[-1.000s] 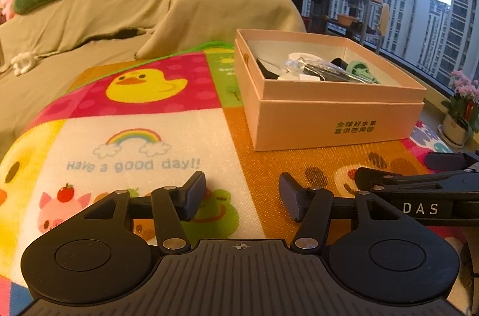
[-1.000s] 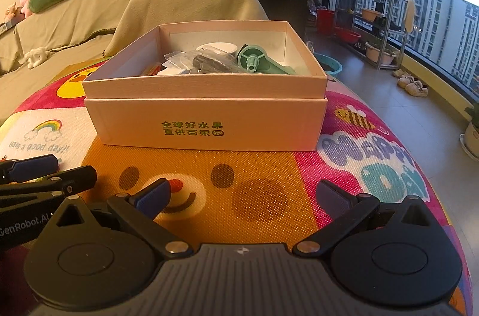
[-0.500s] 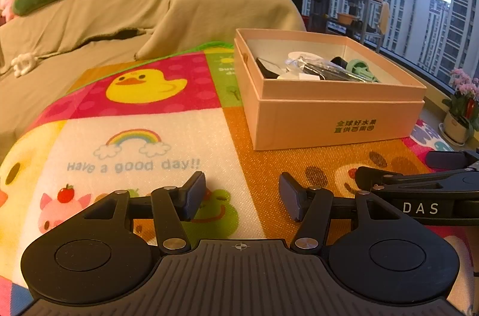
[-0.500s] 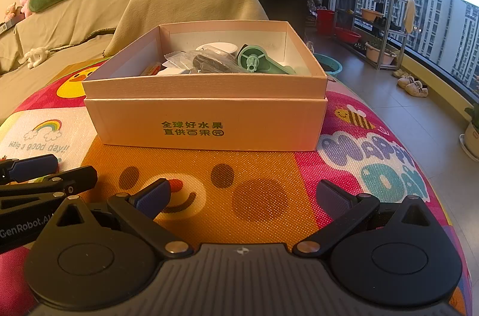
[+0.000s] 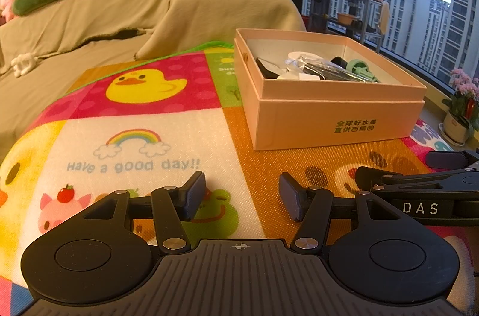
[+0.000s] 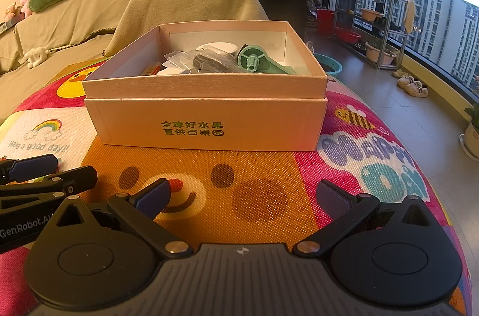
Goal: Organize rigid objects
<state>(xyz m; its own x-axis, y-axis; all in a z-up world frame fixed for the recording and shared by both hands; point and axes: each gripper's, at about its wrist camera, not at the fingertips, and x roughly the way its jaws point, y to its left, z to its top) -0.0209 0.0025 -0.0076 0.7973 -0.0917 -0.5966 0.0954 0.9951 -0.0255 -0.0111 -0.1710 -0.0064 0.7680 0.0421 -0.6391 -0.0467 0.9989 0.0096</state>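
One pink cardboard box (image 6: 206, 118) on one cartoon-print play mat (image 6: 263, 181). Inside the box: one green plastic crank-like part (image 6: 257, 61), one clear plastic bag (image 6: 191, 60), one white round item (image 6: 218, 47); other contents too hidden to count.

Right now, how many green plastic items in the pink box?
1 visible: a green plastic piece with a round wheel-like end, at the right rear of the pink box, beside a clear bag. More could be hidden under the pile.
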